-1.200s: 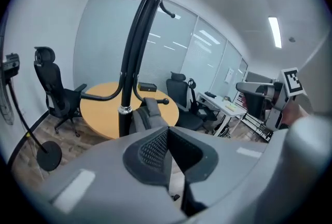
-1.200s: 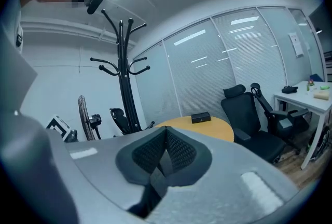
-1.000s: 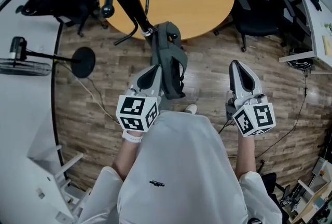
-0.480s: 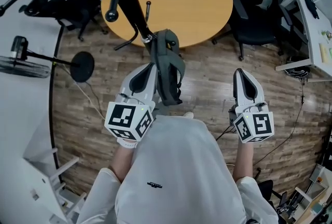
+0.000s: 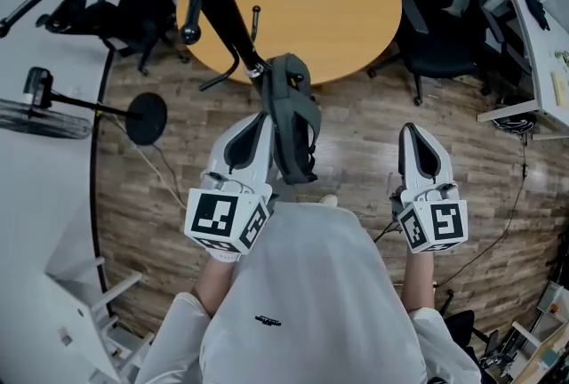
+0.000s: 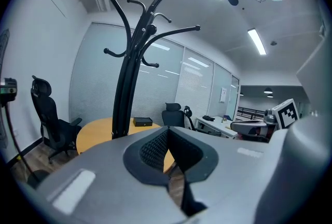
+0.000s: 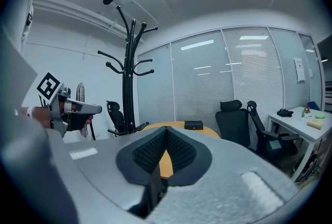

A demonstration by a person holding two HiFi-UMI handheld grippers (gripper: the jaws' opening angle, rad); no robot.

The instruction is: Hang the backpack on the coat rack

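Head view: the backpack [image 5: 293, 120] hangs clear of the floor [image 5: 356, 138], just right of the left gripper [image 5: 260, 120] and touching its tip; its long axis runs away from the person, from near the shoe [image 5: 329, 198] toward the foot of the coat rack [image 5: 228, 9]; the rack stands just ahead and slightly left, in front of the round table [image 5: 329, 9]; the left gripper is by far the nearer to both pack and rack; the right gripper [image 5: 412, 132] is well apart on the right, with bare floor between it and the pack; the exact pinch point is hidden by the pack's own fabric.

Left gripper view: the left gripper [image 6: 167, 132] has its jaws pressed together with no gap at the pads; no fabric shows above them, so I judge that they pinch a thin strap or loop, with the pack hanging below, hidden by the gripper's own body; the coat rack [image 6: 124, 88] rises ahead and to the left; its upper hook [image 6: 181, 28] stands well above the jaw line, so the coming move looks to be upward and a little leftward.

Right gripper view: the right gripper [image 7: 166, 145] is closed with nothing between its jaws; the coat rack [image 7: 127, 88] stands ahead and left of it; the left gripper [image 7: 67, 108] shows at the far left with a dark shape beneath it, probably part of the backpack, though most of it is cut off.
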